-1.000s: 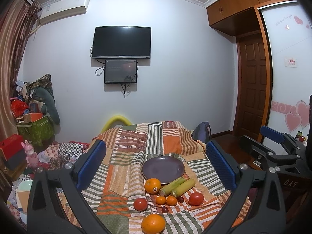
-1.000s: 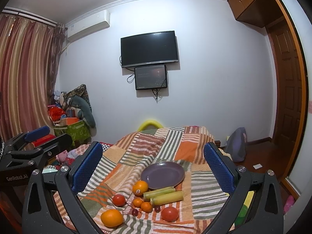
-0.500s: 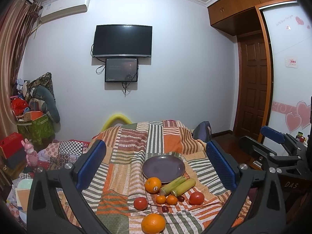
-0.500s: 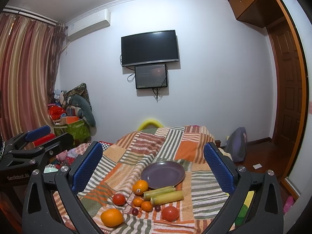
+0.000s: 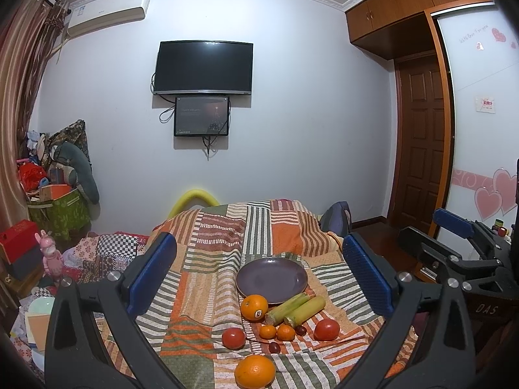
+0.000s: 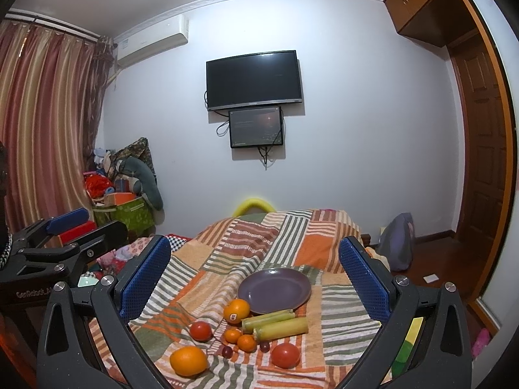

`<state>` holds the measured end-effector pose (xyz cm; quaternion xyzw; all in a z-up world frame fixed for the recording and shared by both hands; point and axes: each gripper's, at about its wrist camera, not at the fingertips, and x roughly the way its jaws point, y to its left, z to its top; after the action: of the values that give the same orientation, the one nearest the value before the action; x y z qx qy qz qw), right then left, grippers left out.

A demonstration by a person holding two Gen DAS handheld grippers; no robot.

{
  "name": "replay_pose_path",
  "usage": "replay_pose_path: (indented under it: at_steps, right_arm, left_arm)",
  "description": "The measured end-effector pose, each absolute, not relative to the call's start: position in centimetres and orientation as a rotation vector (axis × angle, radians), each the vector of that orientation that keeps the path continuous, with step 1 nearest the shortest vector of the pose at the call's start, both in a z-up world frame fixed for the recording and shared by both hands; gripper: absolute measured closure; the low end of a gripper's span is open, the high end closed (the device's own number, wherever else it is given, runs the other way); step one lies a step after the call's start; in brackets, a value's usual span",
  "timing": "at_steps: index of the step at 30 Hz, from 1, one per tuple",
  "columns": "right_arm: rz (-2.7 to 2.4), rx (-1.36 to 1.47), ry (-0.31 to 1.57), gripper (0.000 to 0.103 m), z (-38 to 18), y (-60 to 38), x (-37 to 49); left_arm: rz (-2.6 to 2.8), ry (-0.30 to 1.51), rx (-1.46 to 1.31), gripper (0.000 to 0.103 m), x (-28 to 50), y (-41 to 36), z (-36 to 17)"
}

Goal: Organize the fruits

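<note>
An empty purple plate (image 5: 271, 280) (image 6: 274, 290) lies on a striped patchwork cloth (image 5: 207, 259). In front of it lie an orange with a sticker (image 5: 254, 306) (image 6: 236, 311), two green sugarcane pieces (image 5: 296, 308) (image 6: 275, 323), two small tangerines (image 5: 276, 331), two tomatoes (image 5: 233, 338) (image 5: 326, 329), small dark fruits (image 5: 274, 347) and a nearer orange (image 5: 254, 371) (image 6: 188, 360). My left gripper (image 5: 259, 278) and right gripper (image 6: 256, 278) are both open and empty, held back from the fruit. Each shows at the edge of the other's view.
A TV (image 5: 203, 68) and a small screen hang on the far wall. Bags and toys (image 5: 55, 194) pile at the left. A wooden door (image 5: 421, 149) and wardrobe stand at the right. A grey bag (image 6: 397, 246) sits on the floor beyond the cloth.
</note>
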<state>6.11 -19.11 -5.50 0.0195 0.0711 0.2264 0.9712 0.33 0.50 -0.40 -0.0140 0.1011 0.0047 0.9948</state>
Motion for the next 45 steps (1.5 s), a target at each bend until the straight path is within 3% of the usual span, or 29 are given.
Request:
replay_pose_path:
  at_steps: [10,13,19,23,24,39,45]
  right_arm:
    - [0.482,0.004,0.188,0.0,-6.4,-19.1,7.3]
    - [0.498,0.014,0.229,0.002,-7.2,-19.4,8.2]
    - [0.504,-0.013,0.346,0.027,-9.3,-19.6,11.1]
    - [0.525,-0.018,0.452,0.049,-11.2,-20.0,14.0]
    - [0.527,-0.018,0.48,0.05,-11.8,-20.1,14.9]
    - [0.528,-0.105,0.735,0.05,-19.0,-20.3,17.8]
    - [0.539,-0.103,0.801,0.05,-21.1,-19.4,18.6]
  left_arm:
    - [-0.009,0.27,-0.057,0.001,2.1,1.4,-1.6]
    - [0.0,0.312,-0.066,0.015,3.1,1.9,-2.4]
    - [-0.008,0.436,-0.067,0.028,6.0,2.8,-5.0]
    - [0.0,0.512,-0.035,0.029,7.7,3.1,-7.4]
    - [-0.002,0.534,-0.031,0.029,8.1,3.2,-8.0]
    - [-0.073,0.888,-0.047,0.027,12.2,2.5,-18.7]
    - [-0.094,0.964,-0.06,0.022,12.6,1.9,-21.3]
